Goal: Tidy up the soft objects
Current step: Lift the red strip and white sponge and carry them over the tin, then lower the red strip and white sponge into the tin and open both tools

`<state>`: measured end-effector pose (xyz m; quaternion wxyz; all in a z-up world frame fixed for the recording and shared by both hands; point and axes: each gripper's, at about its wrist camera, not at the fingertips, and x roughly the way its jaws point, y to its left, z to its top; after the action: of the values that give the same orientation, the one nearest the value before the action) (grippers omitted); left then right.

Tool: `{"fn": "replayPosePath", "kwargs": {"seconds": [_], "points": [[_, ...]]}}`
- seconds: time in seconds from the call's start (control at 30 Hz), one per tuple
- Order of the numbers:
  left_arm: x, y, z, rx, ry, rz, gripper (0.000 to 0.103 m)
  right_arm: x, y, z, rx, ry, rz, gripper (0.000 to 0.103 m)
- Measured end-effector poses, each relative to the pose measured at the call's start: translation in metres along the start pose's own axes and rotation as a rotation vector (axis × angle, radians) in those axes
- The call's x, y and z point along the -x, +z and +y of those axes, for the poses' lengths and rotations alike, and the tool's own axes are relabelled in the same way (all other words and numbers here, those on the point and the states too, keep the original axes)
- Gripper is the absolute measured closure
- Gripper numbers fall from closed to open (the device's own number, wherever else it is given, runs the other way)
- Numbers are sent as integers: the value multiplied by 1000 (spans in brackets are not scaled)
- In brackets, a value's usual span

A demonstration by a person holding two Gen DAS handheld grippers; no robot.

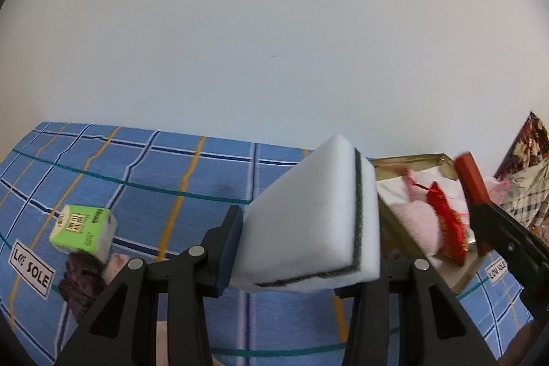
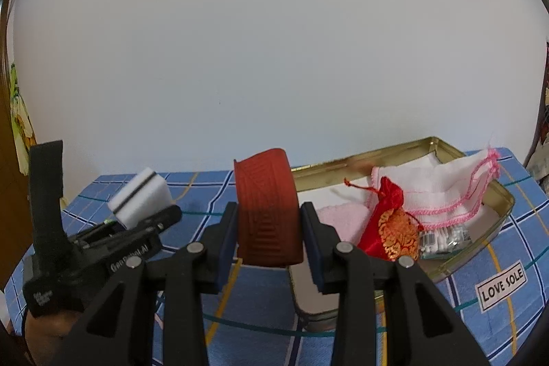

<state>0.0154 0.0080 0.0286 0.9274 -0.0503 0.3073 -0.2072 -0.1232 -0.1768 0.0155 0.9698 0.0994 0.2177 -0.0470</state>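
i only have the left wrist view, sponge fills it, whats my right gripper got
Observer: The right gripper is shut on a red ribbed pad, held upright between its fingers.
Operator: whats in the tin, i only see an edge of it
Observer: In the gold tin, besides the red pouch and pink-edged white cloth, a clear pack of cotton swabs lies near its front right wall.
Operator: room left in there
Observer: Yes, the tin's near left part shows bare floor, right under the right gripper.
Operator: sponge secure
Observer: From the right, the white sponge sits clamped in the left gripper, above the blue plaid cloth.
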Motion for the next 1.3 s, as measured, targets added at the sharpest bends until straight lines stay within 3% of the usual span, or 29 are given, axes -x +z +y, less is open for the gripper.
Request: {"fn": "replayPosePath", "kwargs": {"seconds": [0.4, 0.63, 0.93, 1.3], "points": [[13, 2, -70, -29, -74, -78, 57, 27, 12, -43, -42, -31, -87, 66], [4, 8, -108, -47, -118, -85, 57, 42, 18, -77, -34, -112, -143, 66], [-18, 9, -146, -71, -143, -54, 57, 39, 23, -132, -61, -219, -135, 66], [-48, 8, -175, -104, -102, 11, 57, 30, 26, -168, -56, -296, -98, 66]]}}
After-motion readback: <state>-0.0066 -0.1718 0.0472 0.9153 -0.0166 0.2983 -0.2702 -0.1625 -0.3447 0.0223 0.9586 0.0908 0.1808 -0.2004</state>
